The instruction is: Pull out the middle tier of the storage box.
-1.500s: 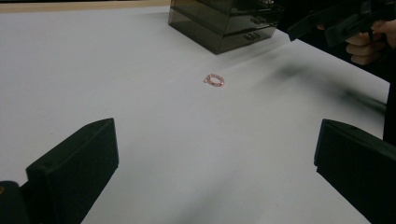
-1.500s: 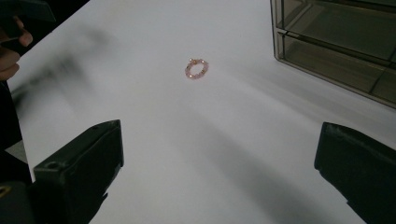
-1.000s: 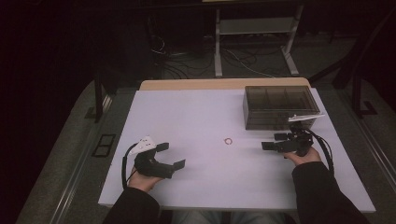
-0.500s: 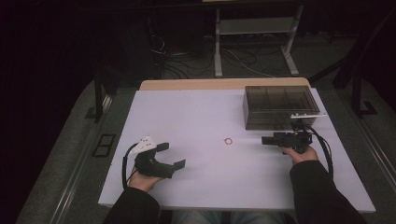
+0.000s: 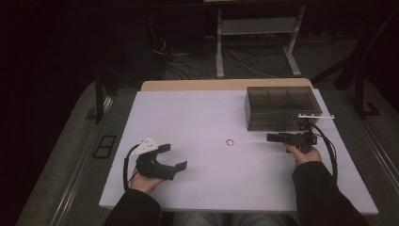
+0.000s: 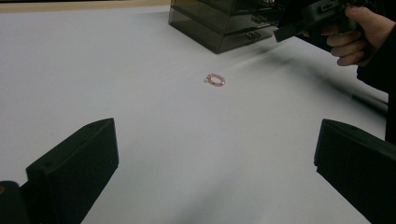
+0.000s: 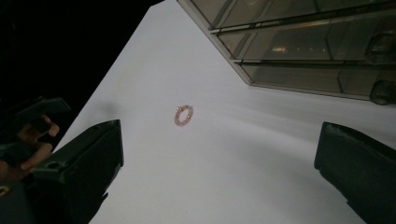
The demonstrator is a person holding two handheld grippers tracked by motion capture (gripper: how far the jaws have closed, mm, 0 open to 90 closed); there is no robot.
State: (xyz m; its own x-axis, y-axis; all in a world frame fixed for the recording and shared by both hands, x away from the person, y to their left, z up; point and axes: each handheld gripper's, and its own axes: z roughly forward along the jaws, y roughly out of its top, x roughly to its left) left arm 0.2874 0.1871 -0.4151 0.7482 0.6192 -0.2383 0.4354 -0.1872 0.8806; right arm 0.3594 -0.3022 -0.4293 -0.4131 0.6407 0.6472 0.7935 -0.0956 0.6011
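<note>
Bracelet (image 5: 230, 142) lies on white table (image 5: 197, 113), dark room around.

Bracelet (image 5: 230, 142) lies mid-table (image 5: 197, 113), between the two grippers. Drawer box (image 5: 281, 107) sits behind the right gripper (image 5: 275, 137); left gripper (image 5: 173, 157) near front.

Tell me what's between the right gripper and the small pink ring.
Nothing: in the high view, bare white table separates the right gripper from the pink ring.

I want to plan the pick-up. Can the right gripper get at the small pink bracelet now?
Probably yes. The right gripper is open and faces the bracelet, with bare table between them; the drawer box stands off to the side.
</note>
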